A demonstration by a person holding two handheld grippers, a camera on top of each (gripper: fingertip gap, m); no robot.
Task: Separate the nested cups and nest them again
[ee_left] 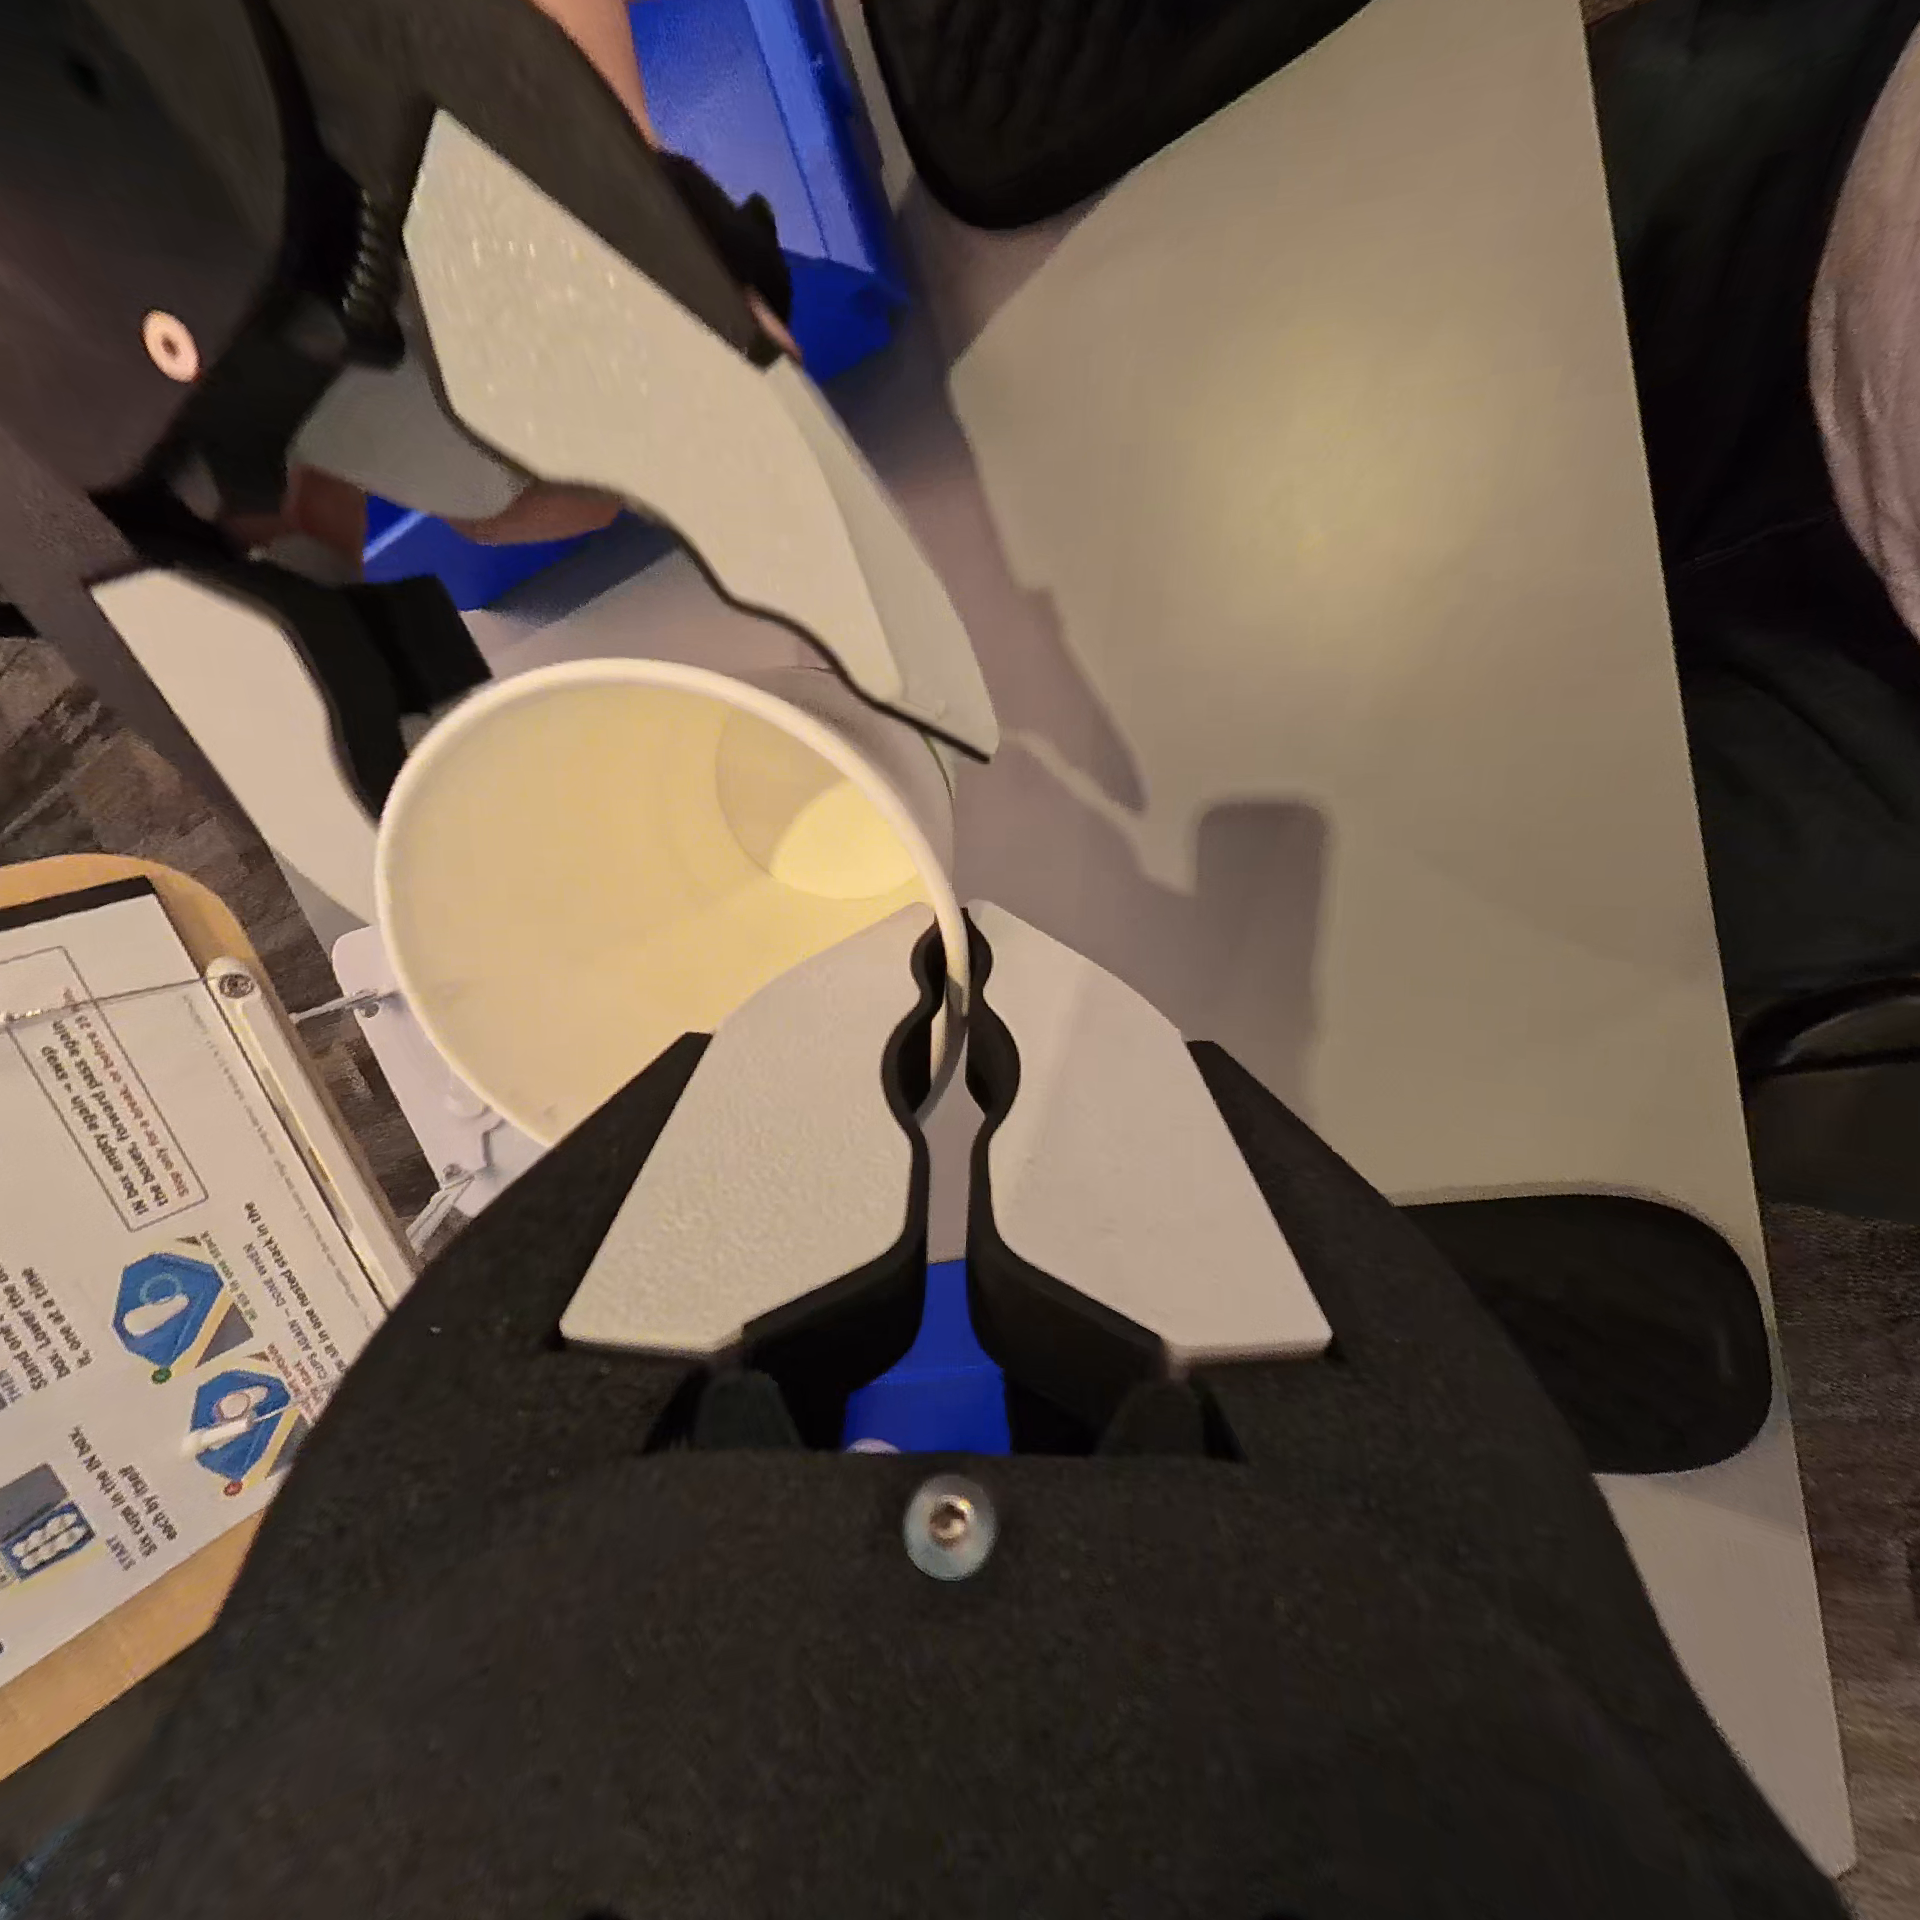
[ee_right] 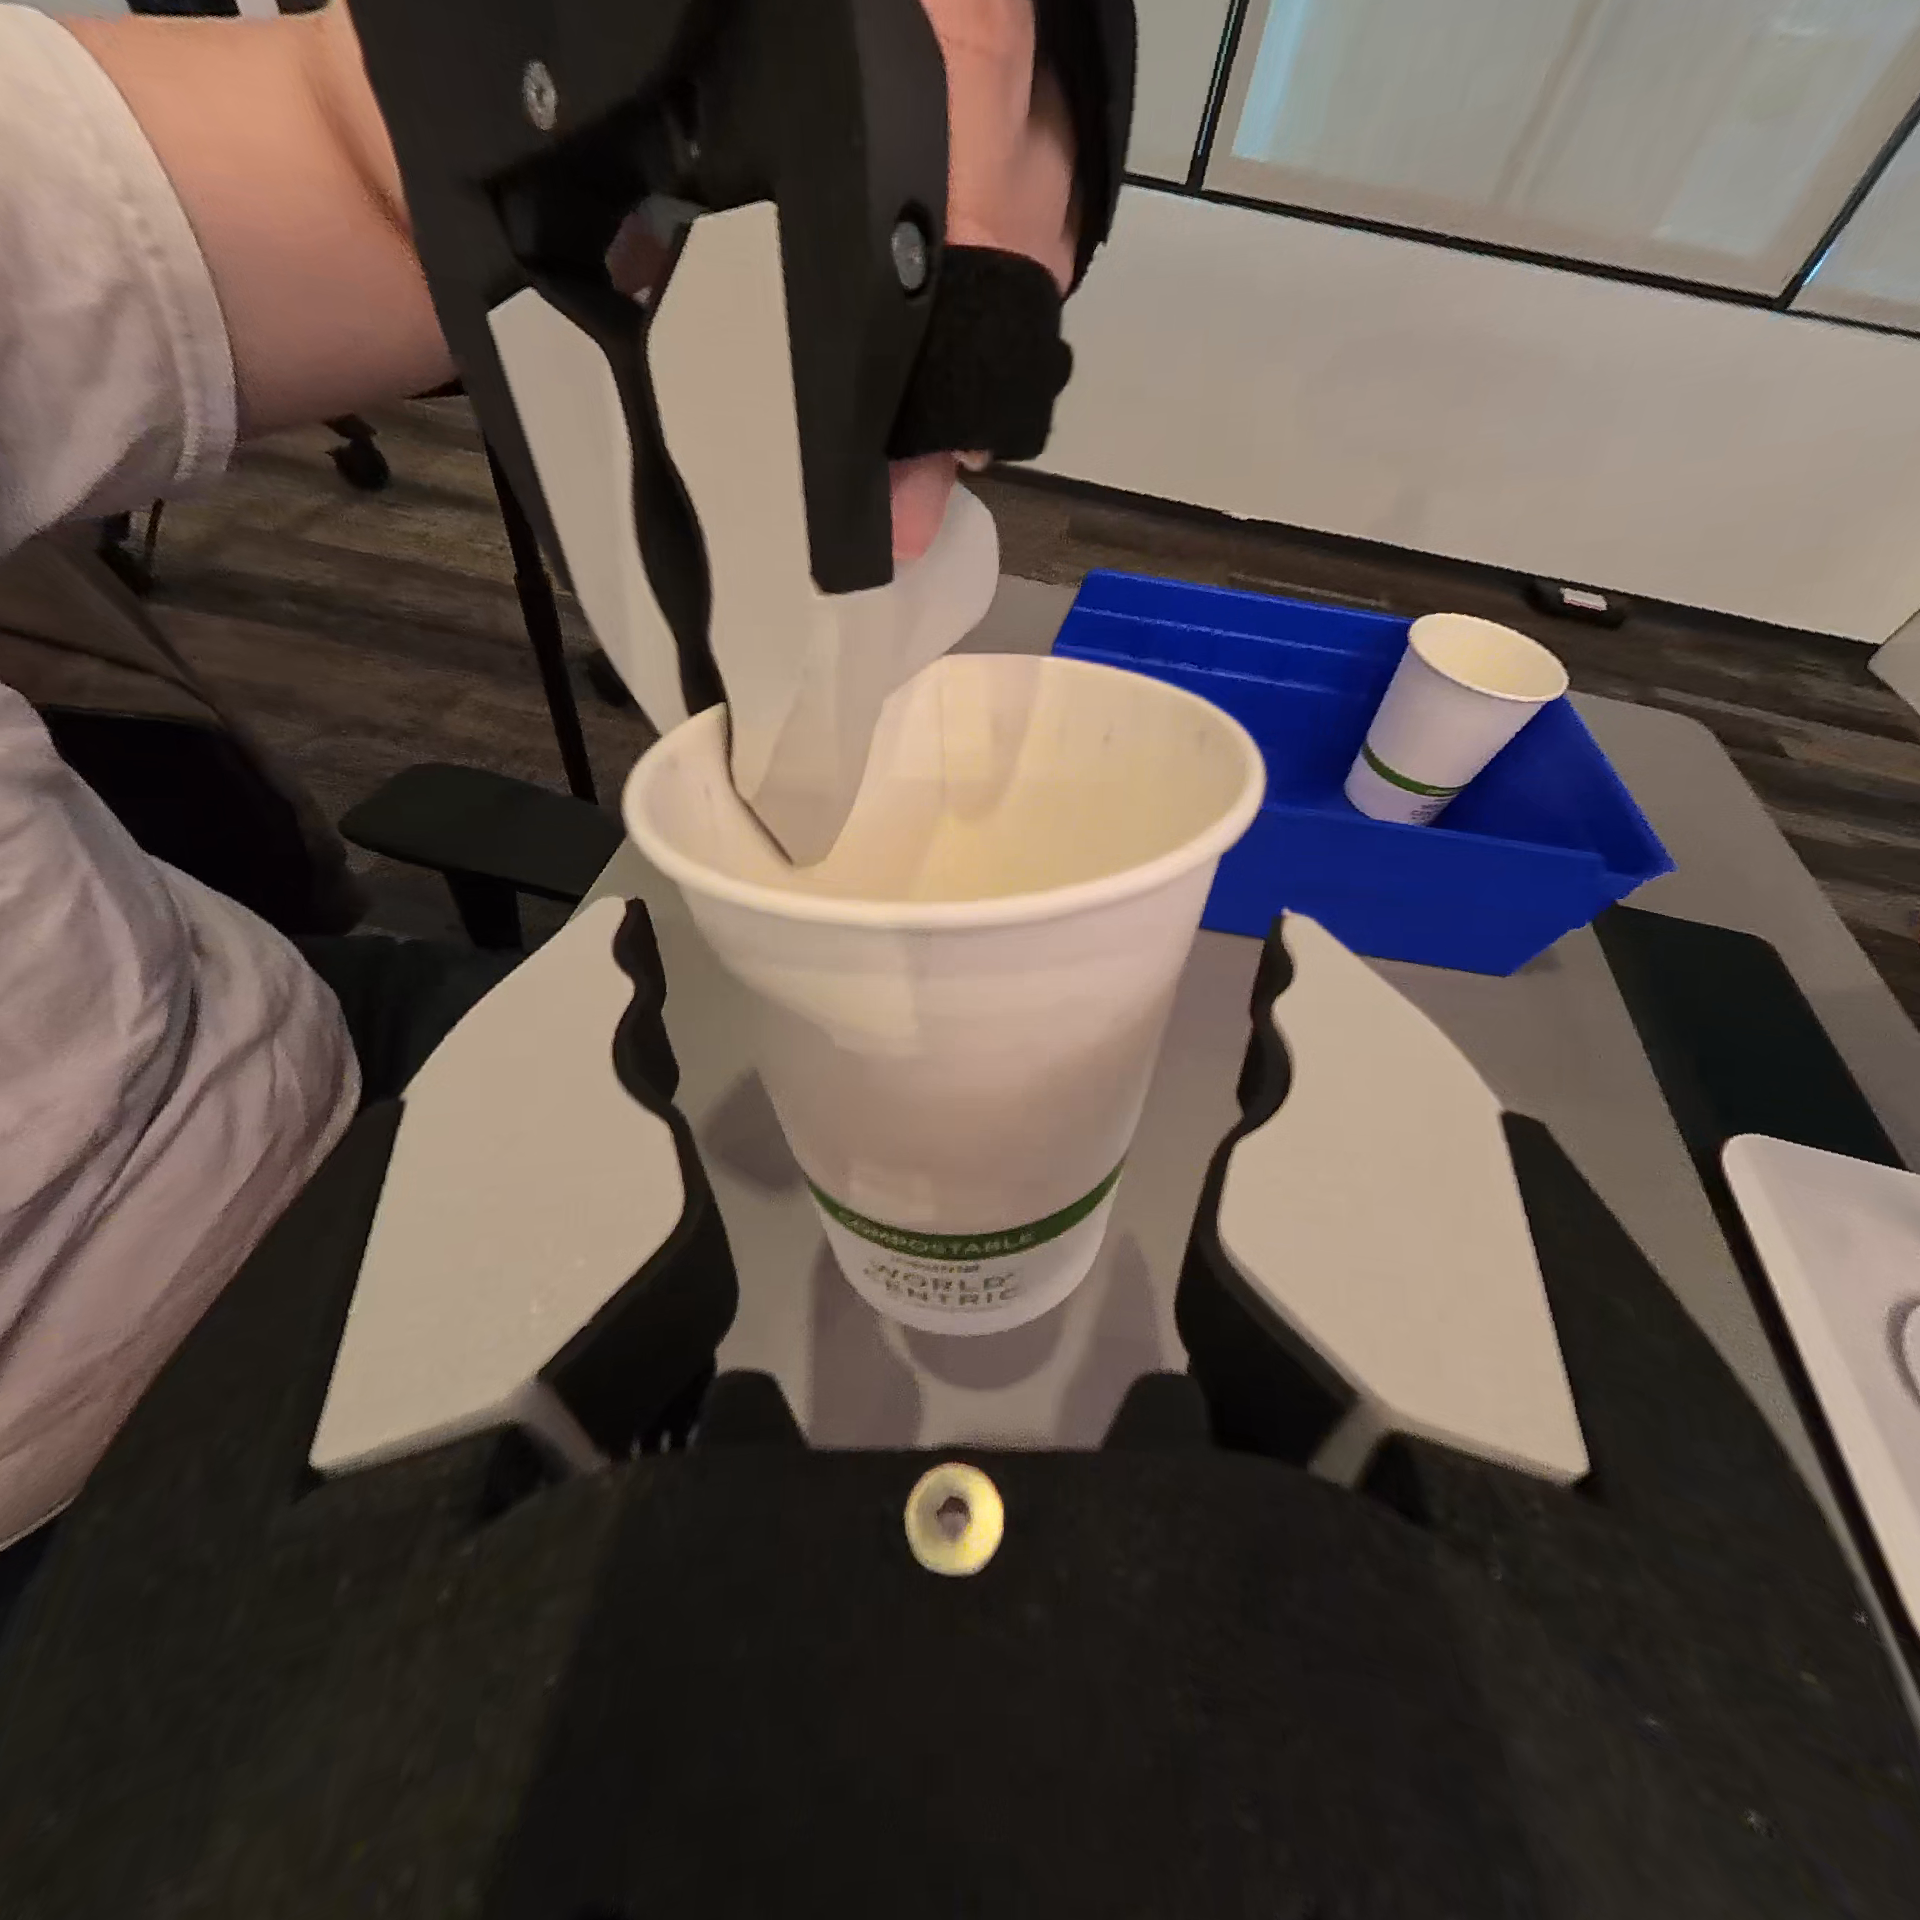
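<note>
Two cups are in sight: the near cup (ee_right: 940, 997), standing upright on the grey table (ee_right: 1683, 769), and a spare cup (ee_right: 1449, 717) leaning inside the blue bin (ee_right: 1455, 894) out at about 2 o'clock in my right wrist view.

My left tongs (ee_left: 954, 977) are pinched on the rim of the near cup, one finger down inside the mouth and the other against the outer wall. In the left view the cup (ee_left: 623, 883) sits at about 11 o'clock from the tips, its mouth facing the camera.

My right tongs (ee_right: 956, 997) stand wide apart, holding nothing, with the cup wall centred between the fingers and touching neither. The cup's long axis runs from 12 to 6 o'clock in that view, straight across the line the fingers would close along.

I judge the right tongs need only squeeze on the body while the left pulls upward along that axis. I cannot tell whether more than one cup is still nested here.
</note>
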